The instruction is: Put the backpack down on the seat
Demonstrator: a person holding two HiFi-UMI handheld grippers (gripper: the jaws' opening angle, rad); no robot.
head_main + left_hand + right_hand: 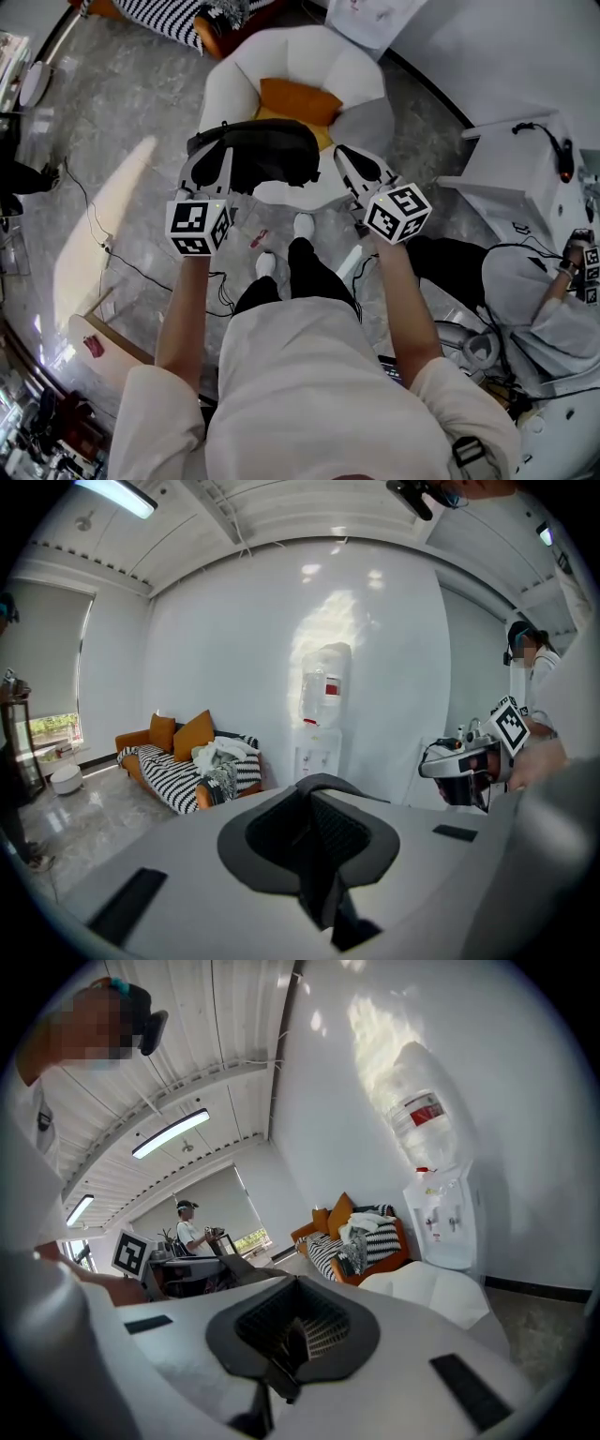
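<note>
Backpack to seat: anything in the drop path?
One thing: an orange cushion lies on the white armchair seat, toward the backrest, and the backpack hangs over its front edge. The bare seat strip nearer the person shows nothing else in the way.

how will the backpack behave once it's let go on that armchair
Probably floppy: the backpack hangs as soft dark fabric between the left gripper and right gripper, so it may slump when released. The orange cushion fills the back of the white armchair, so it could lean or slide forward.
</note>
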